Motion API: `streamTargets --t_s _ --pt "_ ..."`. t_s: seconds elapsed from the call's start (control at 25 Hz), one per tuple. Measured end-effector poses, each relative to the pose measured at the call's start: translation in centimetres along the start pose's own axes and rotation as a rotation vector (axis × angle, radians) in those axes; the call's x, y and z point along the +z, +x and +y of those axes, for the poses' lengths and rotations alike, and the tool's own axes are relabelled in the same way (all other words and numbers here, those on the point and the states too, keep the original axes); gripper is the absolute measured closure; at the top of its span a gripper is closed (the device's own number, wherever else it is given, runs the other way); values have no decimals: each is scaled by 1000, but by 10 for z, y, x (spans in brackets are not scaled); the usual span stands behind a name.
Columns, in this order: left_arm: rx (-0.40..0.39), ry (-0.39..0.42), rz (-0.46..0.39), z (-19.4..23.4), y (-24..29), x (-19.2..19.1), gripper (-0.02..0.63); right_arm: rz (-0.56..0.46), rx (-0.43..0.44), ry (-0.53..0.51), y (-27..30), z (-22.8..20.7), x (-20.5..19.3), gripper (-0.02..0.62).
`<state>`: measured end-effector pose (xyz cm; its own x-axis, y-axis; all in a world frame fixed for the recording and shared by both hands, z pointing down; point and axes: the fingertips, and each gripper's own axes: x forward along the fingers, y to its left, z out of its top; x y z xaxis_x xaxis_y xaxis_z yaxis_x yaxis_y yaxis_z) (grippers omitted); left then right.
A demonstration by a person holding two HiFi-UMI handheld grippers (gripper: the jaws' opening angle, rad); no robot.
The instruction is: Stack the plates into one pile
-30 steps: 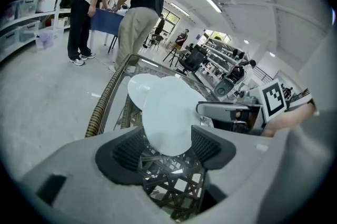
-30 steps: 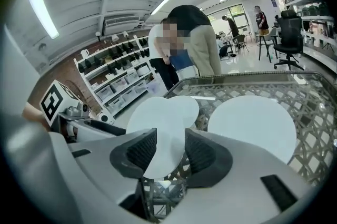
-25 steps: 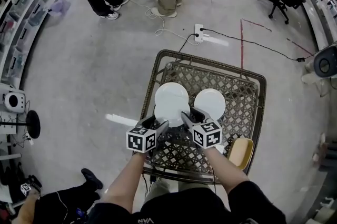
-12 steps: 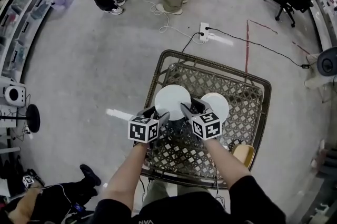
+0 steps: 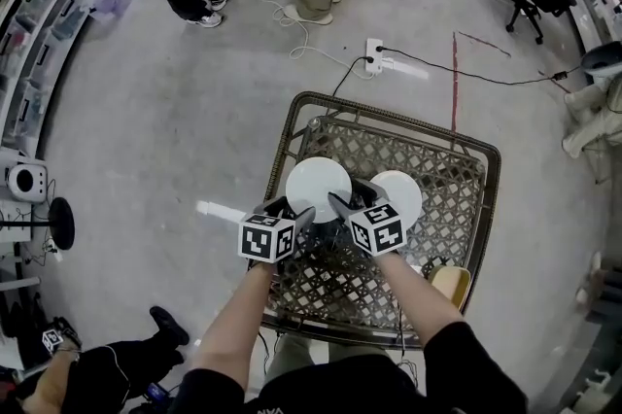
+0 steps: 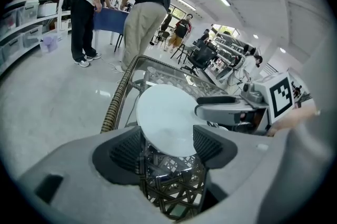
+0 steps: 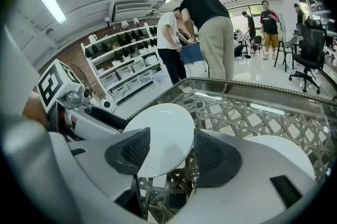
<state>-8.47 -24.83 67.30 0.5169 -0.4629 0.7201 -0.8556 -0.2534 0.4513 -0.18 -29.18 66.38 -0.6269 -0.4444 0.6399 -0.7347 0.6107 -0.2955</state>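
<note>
Wicker table [image 5: 447, 208] held white left plate [image 5: 318, 184], right plate [image 5: 400, 193] side by side. Jaws of left gripper [image 5: 292, 208], right gripper [image 5: 352, 198] just opened wide, straddling left plate's near rim.

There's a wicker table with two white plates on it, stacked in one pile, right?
Not stacked: the head view shows the left white plate and the right white plate lying side by side on the wicker table, not in one pile.
</note>
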Motion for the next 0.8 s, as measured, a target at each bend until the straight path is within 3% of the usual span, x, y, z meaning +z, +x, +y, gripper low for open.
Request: streamTargets --t_s 0.24,0.48,0.8 --pt "10 12 -47 -6 -8 7 298 -40 -23 13 -10 -6 3 348" --pt "-32 69 -133 -53 -16 14 298 -97 -97 68 -49 -29 -4 350" --pt "-142 126 -99 -121 17 0 298 -123 -253 182 -112 -89 -40 350"
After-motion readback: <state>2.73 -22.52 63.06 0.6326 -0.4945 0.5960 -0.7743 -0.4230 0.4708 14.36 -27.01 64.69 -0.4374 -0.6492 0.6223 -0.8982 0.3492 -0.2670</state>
